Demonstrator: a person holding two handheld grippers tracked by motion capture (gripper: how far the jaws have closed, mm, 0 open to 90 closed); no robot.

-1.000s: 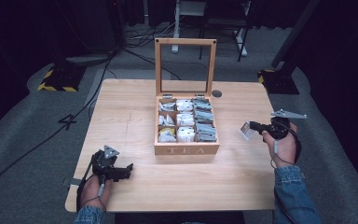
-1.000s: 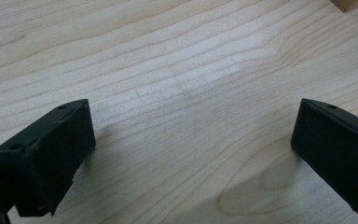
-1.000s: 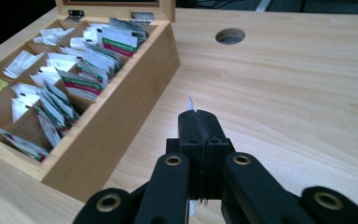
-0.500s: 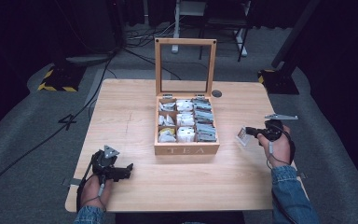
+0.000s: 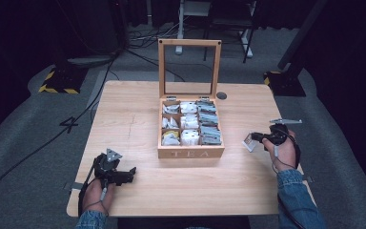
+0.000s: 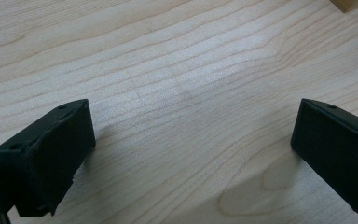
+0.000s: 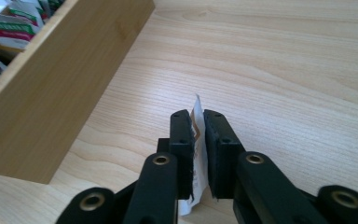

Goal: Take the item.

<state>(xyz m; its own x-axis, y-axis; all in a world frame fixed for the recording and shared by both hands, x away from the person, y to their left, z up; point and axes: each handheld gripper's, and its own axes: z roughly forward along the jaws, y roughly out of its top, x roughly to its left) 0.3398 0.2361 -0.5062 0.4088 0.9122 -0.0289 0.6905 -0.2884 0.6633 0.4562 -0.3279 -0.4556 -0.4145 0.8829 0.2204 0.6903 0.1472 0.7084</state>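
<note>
While the person sits at the six o'clock edge of the table point(image 5: 124, 105), the left gripper point(image 5: 126, 172) lies low on the wood at about seven o'clock, its jaws spread wide with nothing between them; the left gripper view shows bare grain between the two black blocks. It looks parked, taking no part for now.

At the middle stands the tea box point(image 5: 190, 152), its glass-paned lid point(image 5: 188, 67) propped upright at the twelve o'clock side. The compartments are full of packets point(image 5: 189, 123), white ones in the left and middle columns, darker ones in the right.

Over at about four o'clock, off the box's right side and apart from it, the right gripper point(image 5: 250, 141) has its jaws pinched narrow on a single tea bag point(image 7: 196, 122). The right gripper view shows the packet edge-on between the pads, sticking up past the tips, low over the tabletop with the box wall at upper left.

By my reading, one packet is out of the box and clear of it. What seems left is to set it down on the open wood and let go; many packets remain inside.
</note>
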